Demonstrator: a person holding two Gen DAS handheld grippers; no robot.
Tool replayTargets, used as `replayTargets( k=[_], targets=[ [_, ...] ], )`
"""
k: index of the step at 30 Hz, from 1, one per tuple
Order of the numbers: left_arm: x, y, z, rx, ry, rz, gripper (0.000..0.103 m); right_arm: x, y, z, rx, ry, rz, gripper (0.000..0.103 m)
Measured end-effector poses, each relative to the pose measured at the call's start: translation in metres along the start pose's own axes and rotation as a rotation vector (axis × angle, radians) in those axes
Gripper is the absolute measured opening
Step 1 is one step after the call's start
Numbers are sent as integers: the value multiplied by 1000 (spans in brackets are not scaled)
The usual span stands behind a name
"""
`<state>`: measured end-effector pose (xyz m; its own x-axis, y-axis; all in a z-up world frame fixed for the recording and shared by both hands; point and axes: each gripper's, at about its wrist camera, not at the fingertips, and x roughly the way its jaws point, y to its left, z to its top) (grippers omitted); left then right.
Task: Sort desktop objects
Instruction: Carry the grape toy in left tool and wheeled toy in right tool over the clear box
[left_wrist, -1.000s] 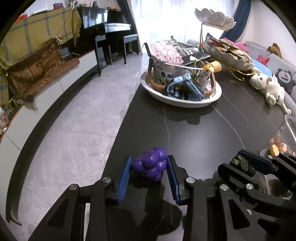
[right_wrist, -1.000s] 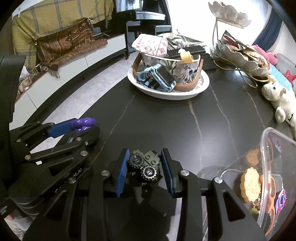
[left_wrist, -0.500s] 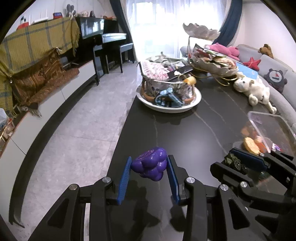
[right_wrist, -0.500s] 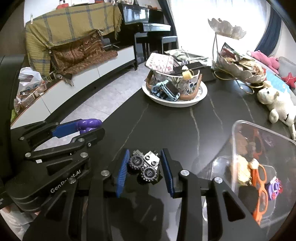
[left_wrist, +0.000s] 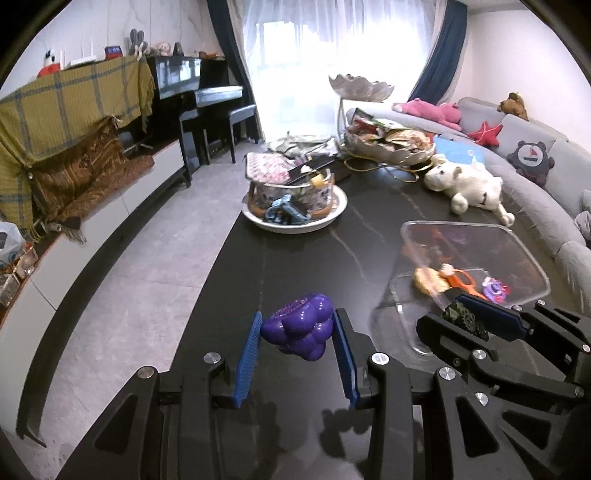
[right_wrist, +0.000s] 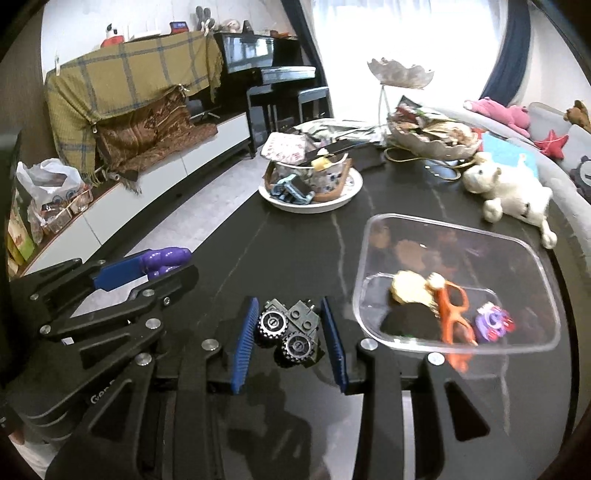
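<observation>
**Both grippers loaded above the dark table**

The black marble-veined table (right_wrist: 295, 251) carries a clear plastic rectangular bin (right_wrist: 546, 280) at its right side, holding an orange toy, a yellow piece and a small purple item. Beyond it stands a white round dish (left_wrist: 332, 218) of clutter.

The left gripper (left_wrist: 297, 328) has its blue-padded jaws partly closed, both pads pressing the flanks of a glossy purple grape-cluster toy (left_wrist: 299, 326), which sits between the fingertips, clear of the table.

The right gripper (right_wrist: 290, 332), just beside the bin's near-left corner, is likewise partly closed, clamping a small grey-green wheeled brick toy (right_wrist: 291, 328) between its pads.
</observation>
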<state>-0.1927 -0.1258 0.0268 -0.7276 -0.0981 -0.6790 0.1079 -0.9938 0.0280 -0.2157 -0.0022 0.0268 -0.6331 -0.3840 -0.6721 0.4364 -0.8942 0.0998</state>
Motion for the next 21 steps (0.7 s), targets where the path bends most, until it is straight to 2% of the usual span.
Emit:
replayTargets(
  k=[5, 15, 21],
  targets=[
    [-24, -30, -8, 20, -17, -28, 34, -35, -18, -16, 19, -14, -37, 33],
    [-55, -90, -19, 26, 9, -124, 34, -93, -61, -41, 48, -39, -119, 33],
    [-73, -117, -28, 34, 5, -134, 34, -119, -79, -57, 66, -48, -141, 33]
  ],
)
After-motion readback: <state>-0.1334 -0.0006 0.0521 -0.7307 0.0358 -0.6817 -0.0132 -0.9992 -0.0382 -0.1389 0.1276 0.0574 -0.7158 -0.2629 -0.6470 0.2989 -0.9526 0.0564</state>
